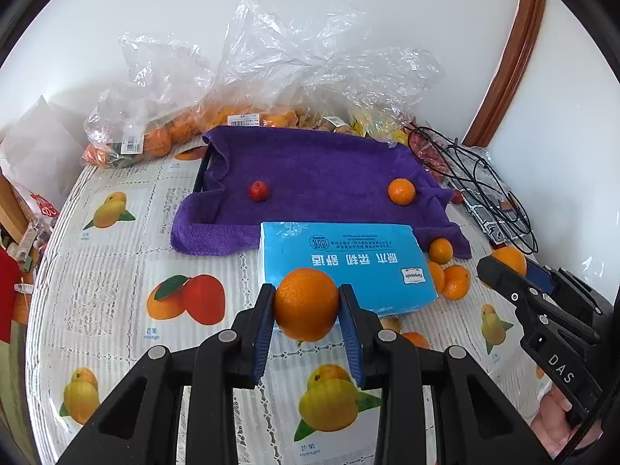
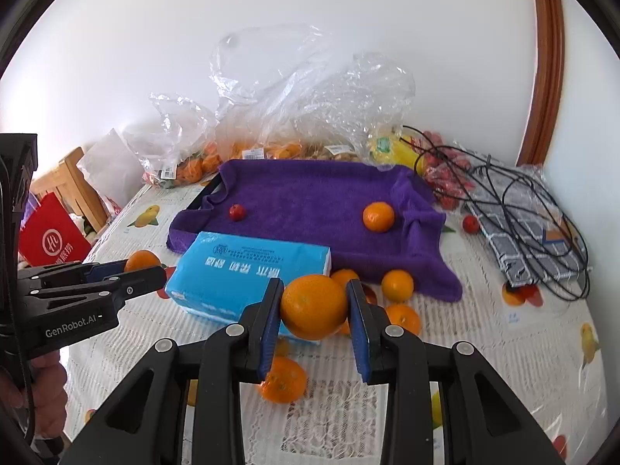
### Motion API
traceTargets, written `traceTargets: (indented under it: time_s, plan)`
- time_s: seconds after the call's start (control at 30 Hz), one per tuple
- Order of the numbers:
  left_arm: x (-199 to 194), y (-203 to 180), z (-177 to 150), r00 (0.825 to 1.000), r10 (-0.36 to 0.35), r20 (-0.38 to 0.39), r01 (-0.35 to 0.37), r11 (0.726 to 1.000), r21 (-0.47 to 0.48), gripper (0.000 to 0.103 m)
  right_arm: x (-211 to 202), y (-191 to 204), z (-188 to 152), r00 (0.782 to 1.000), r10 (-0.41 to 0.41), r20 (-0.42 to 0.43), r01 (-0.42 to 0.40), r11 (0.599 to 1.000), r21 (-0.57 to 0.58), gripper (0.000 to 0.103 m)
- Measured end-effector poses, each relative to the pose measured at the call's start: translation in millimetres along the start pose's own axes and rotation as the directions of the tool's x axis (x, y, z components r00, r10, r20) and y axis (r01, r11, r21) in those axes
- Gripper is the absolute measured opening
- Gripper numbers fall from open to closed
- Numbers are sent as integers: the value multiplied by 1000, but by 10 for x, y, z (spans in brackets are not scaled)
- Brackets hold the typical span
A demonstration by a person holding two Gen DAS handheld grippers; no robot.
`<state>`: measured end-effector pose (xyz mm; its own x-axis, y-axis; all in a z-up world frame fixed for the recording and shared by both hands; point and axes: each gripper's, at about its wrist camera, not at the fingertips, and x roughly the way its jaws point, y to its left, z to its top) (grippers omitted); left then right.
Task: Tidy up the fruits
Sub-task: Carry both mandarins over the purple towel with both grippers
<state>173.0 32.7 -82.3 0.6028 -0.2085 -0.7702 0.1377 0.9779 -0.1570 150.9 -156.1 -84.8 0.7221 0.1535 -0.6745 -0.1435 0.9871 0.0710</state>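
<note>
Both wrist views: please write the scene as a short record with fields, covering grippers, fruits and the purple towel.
left gripper: shut on an orange
right gripper: shut on another orange
purple towel: spread over a tray, holds one small orange and one small red fruit
blue tissue pack: lies at the towel's near edge
loose oranges: on the tablecloth beside the pack
plastic bags: behind the towel, with fruit inside

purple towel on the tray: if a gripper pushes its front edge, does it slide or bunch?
Probably bunches: the purple towel is soft terry, already wrinkled at its corners. Its front edge drapes loosely onto the tablecloth, so it likely folds rather than slides. The small orange and red fruit on it may roll.
</note>
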Motion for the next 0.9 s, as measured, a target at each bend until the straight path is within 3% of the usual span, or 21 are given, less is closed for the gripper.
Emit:
traceTargets:
  time_s: [0.9]
  plan:
    - [268,44,633,1000,8,13,-8,1000,10,31,426,-144,525,1000,-3,25,2,1000,31,33]
